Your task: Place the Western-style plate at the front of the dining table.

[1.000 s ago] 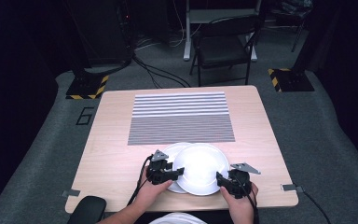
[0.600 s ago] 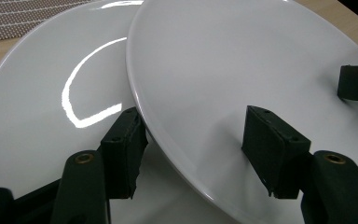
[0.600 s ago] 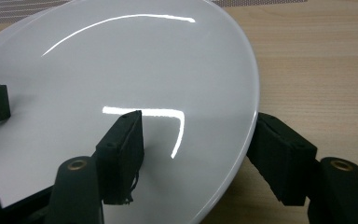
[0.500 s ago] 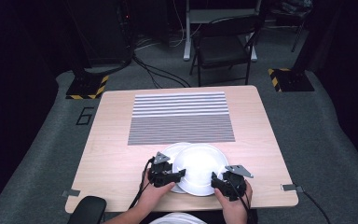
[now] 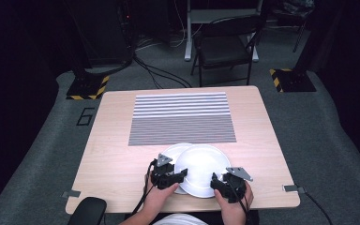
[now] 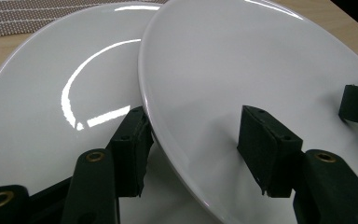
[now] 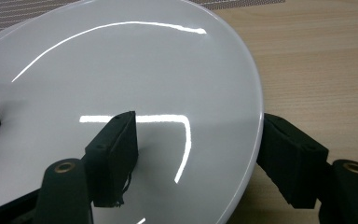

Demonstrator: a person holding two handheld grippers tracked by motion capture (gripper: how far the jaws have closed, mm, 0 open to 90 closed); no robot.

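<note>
Two white plates overlap near the table's front edge. The larger upper plate [image 5: 201, 168] [image 6: 261, 70] [image 7: 121, 70] lies partly on the lower plate [image 5: 171, 152] [image 6: 60, 93]. My left gripper [image 5: 180, 174] [image 6: 198, 149] straddles the upper plate's left rim, one jaw under it between the plates and one over its face. Its jaws have just been closing, with a gap still left at the upper pad. My right gripper [image 5: 215, 180] [image 7: 200, 154] straddles the right rim. Its jaws have just been opening, and the pads stand off the plate.
A striped grey mat [image 5: 183, 117] covers the far middle of the wooden table [image 5: 112, 159]. A black rounded object [image 5: 86, 211] sits by the front left corner. A chair [image 5: 225, 47] and cables stand on the floor beyond the table.
</note>
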